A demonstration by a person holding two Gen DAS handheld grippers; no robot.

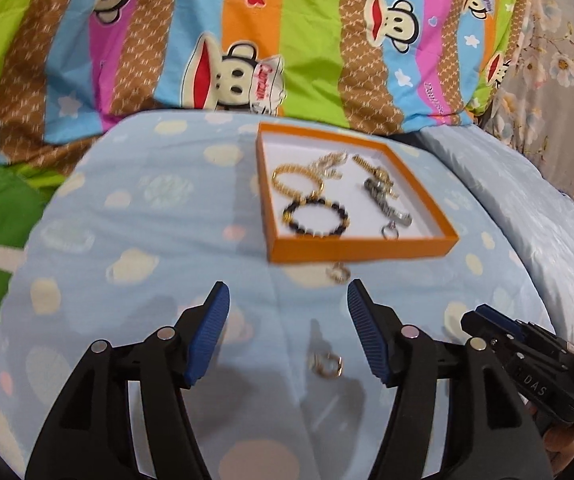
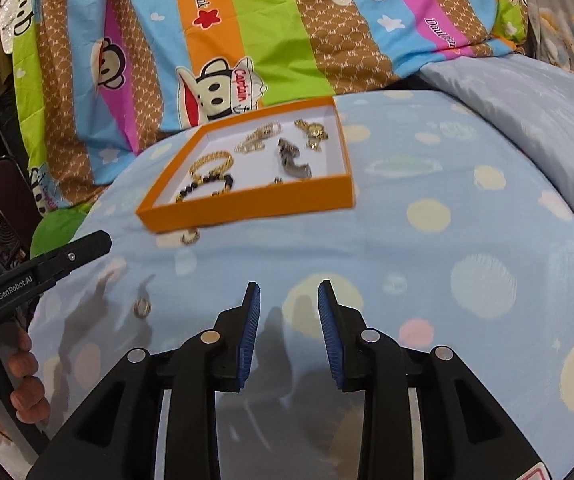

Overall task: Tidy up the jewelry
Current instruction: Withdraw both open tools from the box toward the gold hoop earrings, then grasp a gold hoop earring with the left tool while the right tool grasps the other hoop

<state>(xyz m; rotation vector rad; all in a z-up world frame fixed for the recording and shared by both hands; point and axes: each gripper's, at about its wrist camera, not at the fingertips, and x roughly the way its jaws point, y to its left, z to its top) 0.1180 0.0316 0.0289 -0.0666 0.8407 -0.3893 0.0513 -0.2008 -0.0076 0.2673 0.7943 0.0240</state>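
Nearest, both the left gripper [image 1: 289, 330] and right gripper [image 2: 289, 330] are held spread and empty over a blue quilt [image 1: 159, 248], a loose ring [image 1: 328, 365] lying between, another ring [image 1: 339, 273] beside the farther orange tray [image 1: 361, 249] of bracelets [image 1: 315, 216].

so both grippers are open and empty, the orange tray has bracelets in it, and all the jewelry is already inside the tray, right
Not all of it. Two small rings lie outside the orange tray on the blue bedsheet: one just in front of the tray's near wall, another closer in, between the left gripper's fingers. The left wrist view shows both. The rest holds: the right gripper is also open and empty.
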